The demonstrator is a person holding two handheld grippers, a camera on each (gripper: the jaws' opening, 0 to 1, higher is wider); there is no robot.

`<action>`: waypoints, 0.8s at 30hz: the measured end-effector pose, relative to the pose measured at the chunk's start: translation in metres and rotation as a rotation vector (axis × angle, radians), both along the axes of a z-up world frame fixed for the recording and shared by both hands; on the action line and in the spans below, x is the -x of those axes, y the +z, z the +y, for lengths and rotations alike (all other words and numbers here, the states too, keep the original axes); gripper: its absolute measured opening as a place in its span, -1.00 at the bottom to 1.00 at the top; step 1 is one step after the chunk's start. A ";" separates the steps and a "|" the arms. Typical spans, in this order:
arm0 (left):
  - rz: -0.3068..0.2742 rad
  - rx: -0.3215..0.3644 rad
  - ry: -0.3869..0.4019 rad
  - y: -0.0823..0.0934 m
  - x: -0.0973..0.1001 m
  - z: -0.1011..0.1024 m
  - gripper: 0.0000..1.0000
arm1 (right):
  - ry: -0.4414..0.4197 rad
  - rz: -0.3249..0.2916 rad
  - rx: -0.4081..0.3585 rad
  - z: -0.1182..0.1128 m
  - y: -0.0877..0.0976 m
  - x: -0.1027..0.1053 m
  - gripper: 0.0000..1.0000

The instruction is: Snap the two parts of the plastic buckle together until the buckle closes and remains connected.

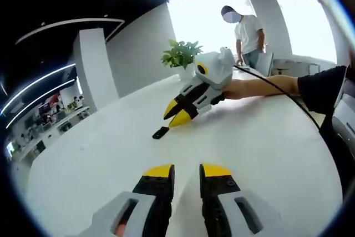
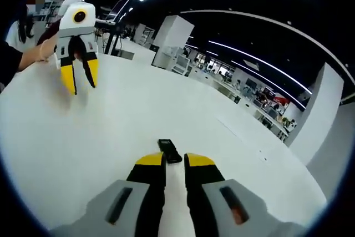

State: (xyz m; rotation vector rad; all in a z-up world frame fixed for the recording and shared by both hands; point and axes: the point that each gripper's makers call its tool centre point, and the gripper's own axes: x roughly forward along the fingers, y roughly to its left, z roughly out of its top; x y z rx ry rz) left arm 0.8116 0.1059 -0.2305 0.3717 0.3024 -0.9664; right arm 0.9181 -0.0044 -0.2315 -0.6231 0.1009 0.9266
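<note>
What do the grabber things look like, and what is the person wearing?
Both grippers, right and left, have white bodies, black jaws with yellow tips, and a yellow ring. A black cable trails from the right one. The person's sleeve is black.

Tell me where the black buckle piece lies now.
The black buckle piece lies on the white table, just ahead of the right gripper; in the left gripper view it sits just below that gripper's yellow tips.
</note>
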 end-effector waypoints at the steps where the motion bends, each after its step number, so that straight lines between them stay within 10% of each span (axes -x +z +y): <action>1: -0.009 -0.012 0.009 0.000 -0.002 0.002 -0.65 | -0.007 0.006 -0.018 0.000 0.003 0.002 -0.75; 24: -0.022 -0.046 0.081 0.000 -0.010 0.016 -0.59 | -0.007 0.075 -0.098 0.005 0.013 0.027 -0.75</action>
